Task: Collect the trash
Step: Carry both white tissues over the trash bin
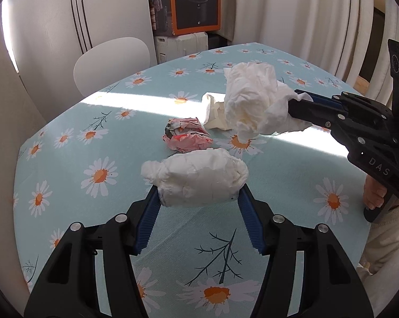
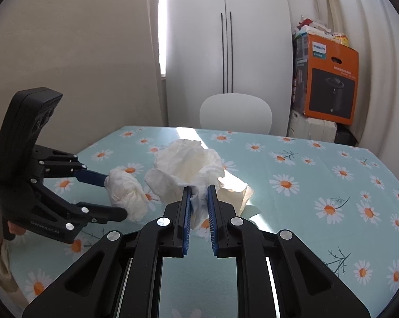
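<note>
My left gripper point(image 1: 198, 194) is shut on a white crumpled tissue wad point(image 1: 196, 177), held just above the daisy tablecloth point(image 1: 93, 212); it also shows in the right wrist view point(image 2: 126, 196). My right gripper point(image 2: 199, 188) is shut on a larger crumpled white tissue point(image 2: 183, 167), lifted over the table; the left wrist view shows it too point(image 1: 255, 100). A crumpled pink and red wrapper point(image 1: 186, 137) lies on the table between them. A cream paper piece point(image 1: 215, 114) lies behind it, also in the right wrist view point(image 2: 236, 193).
A white chair point(image 2: 235, 114) stands at the table's far side. An orange and black appliance box point(image 2: 329, 84) sits on white boxes in the corner. Curtains point(image 1: 305, 13) hang along the wall. The person's hand point(image 1: 374, 193) holds the right gripper's handle.
</note>
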A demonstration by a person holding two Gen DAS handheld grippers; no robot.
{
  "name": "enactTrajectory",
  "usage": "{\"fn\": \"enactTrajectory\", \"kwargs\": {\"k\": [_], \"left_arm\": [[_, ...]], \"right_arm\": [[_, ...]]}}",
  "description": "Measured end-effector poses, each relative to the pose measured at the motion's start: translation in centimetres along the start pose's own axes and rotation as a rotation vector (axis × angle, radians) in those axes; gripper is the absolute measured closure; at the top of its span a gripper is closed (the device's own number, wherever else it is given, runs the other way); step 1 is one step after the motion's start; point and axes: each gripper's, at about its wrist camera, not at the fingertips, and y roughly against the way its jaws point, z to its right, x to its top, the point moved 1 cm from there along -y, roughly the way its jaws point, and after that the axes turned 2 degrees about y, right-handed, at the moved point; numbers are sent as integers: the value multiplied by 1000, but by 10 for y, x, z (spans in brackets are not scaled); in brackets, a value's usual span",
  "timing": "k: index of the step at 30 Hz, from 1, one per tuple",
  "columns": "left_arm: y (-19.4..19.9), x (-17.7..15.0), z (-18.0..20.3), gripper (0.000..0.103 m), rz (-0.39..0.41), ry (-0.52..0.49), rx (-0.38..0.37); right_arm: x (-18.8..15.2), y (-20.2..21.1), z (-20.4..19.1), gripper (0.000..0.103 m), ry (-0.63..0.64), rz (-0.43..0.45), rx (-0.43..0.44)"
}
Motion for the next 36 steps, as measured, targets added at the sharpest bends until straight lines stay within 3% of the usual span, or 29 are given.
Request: {"fn": "enactTrajectory", "kwargs": {"k": [10,21,36], "left_arm": [[18,1,30,43,46,-74,-18],[17,5,84,43,71,-161,-100],[-27,36,193,43,-1,-331,-210]], "right_arm": [[-7,43,15,91,-38,37,-112],[-51,95,51,91,-129,42,-199],[-103,168,111,91,-206,86,-271]]}}
